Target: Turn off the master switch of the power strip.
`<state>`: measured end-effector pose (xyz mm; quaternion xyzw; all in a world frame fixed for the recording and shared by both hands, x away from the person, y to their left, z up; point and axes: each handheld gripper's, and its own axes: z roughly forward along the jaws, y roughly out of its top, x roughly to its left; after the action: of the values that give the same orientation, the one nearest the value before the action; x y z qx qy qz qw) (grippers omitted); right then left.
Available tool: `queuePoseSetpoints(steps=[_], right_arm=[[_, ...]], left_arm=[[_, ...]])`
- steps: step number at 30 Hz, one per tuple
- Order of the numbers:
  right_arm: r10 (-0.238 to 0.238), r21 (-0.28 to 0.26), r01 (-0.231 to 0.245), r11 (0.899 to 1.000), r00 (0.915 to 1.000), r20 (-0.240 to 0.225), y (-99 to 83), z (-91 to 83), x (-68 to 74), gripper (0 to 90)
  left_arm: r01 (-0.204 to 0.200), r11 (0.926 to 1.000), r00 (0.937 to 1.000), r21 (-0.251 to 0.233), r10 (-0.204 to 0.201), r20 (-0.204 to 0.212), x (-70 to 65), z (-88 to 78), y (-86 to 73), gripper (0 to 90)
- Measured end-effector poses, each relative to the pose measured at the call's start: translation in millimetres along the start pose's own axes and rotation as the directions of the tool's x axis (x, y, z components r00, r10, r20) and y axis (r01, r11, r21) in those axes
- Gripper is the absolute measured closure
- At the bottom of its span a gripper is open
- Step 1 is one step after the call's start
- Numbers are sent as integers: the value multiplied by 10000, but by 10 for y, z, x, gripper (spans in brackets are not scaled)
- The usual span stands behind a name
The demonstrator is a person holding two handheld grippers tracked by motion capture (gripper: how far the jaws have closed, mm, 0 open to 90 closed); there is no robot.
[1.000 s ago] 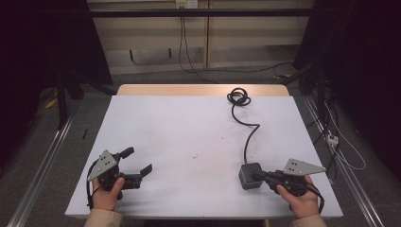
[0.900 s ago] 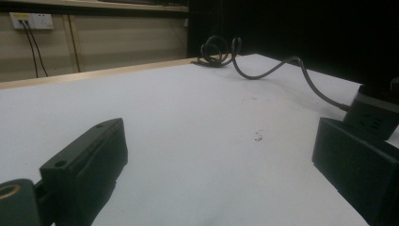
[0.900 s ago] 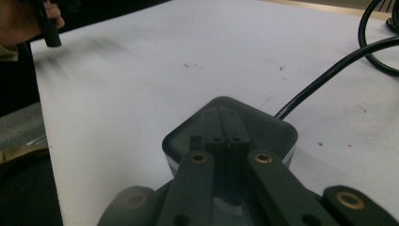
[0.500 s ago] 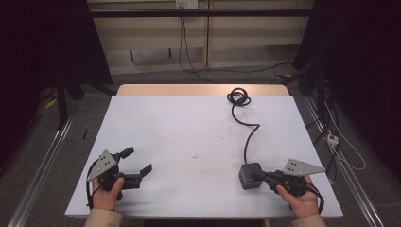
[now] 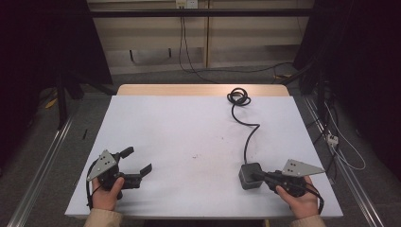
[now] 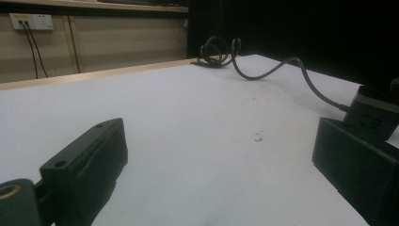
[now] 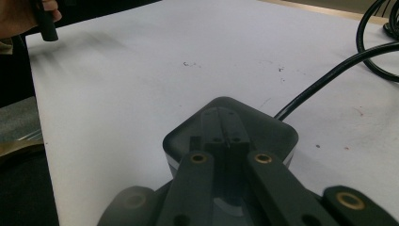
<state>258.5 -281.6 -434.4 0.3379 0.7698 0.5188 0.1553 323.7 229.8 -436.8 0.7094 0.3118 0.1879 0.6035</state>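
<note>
The right gripper point(image 5: 259, 177) sits at the near right of the white surface point(image 5: 189, 132) with its jaws drawn close together on the top of the dark power cube point(image 5: 249, 175). In the right gripper view the jaws meet over the cube's socket face point(image 7: 226, 129), though whether they truly pinch it or only rest against it is hard to tell. The cube's black cable point(image 5: 246, 130) snakes away to a loose coil point(image 5: 239, 98) at the far edge. The left gripper point(image 5: 139, 163) rests at the near left, jaws spread wide and holding nothing.

To move the cube well, I judge the grip should be firm and centred before any lift, since the stiff cable will tug back and could twist the cube out of the jaws. Drawing it slowly, along the line of the cable, would keep the coil from dragging. The free left gripper could steady the cable.

Compared with the earlier frames, nothing has visibly shifted: both grippers, cube and cable lie as they did.
</note>
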Motion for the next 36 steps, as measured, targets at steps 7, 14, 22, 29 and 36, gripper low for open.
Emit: queuePoseSetpoints(steps=[7, 14, 22, 29, 36], right_arm=[[-60, 16, 60, 10000, 10000, 40, 3, 1, 6, 900], [154, -234, -152, 9996, 9999, 50, 6, -16, -10, 900], [234, -358, -231, 9991, 9997, 81, -6, -12, -12, 900], [121, -450, -119, 9989, 9999, 40, 5, 8, 19, 900], [154, -752, -159, 9970, 9999, -71, 13, 14, 21, 900]], left_arm=[[-1, 10000, 10000, -15, 1, 22, 3, 1, 3, 37], [-25, 10000, 10000, -30, 25, 9, 3, 0, 6, 37], [-18, 10000, 10000, -34, 18, 5, 3, 2, 8, 37], [-18, 10000, 10000, -58, 18, -2, 10, -5, 8, 37], [-7, 10000, 10000, -59, 7, -25, 11, -11, 8, 37]])
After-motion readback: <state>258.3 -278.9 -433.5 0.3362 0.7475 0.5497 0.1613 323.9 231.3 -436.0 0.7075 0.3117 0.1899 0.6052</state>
